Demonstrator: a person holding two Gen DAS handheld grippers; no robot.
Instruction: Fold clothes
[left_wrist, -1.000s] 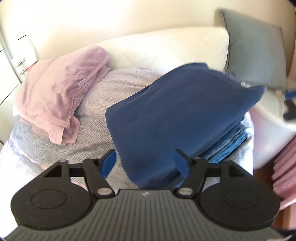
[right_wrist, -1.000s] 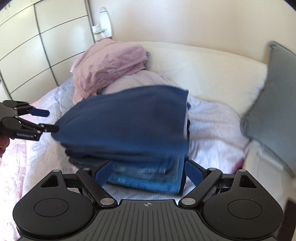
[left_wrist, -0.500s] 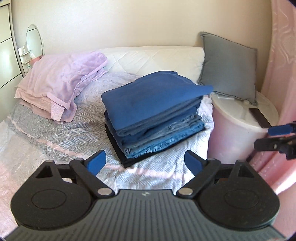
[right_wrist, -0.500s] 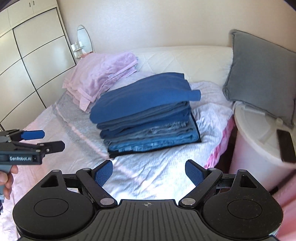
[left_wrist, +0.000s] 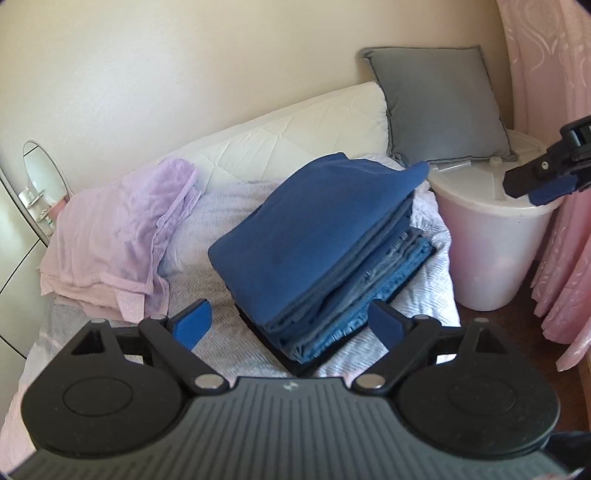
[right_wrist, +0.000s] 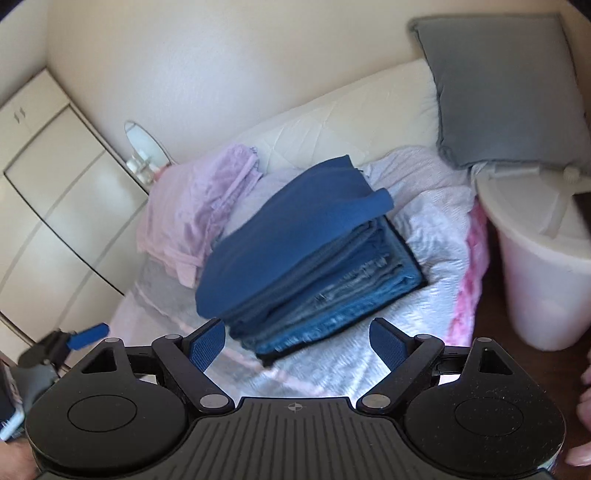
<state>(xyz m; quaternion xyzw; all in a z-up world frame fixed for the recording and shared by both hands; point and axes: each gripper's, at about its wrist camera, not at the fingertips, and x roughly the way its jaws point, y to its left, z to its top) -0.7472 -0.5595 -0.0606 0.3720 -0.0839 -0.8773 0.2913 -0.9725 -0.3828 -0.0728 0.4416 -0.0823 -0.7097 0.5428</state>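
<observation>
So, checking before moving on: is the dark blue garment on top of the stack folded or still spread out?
Folded. The dark blue garment lies as a compact slab on the stack of clothes, though one corner overhangs.

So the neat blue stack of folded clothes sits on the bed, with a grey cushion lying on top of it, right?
Not quite. The stack of folded clothes does sit on the bed, but nothing lies on top of it. The grey cushion stands apart, leaning against the wall beyond the stack, as the left wrist view shows.

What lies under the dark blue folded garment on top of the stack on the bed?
Under the dark blue garment lie folded blue and denim clothes, then a black layer at the bottom. Only their edges show; their number and kind stay hidden.
</observation>
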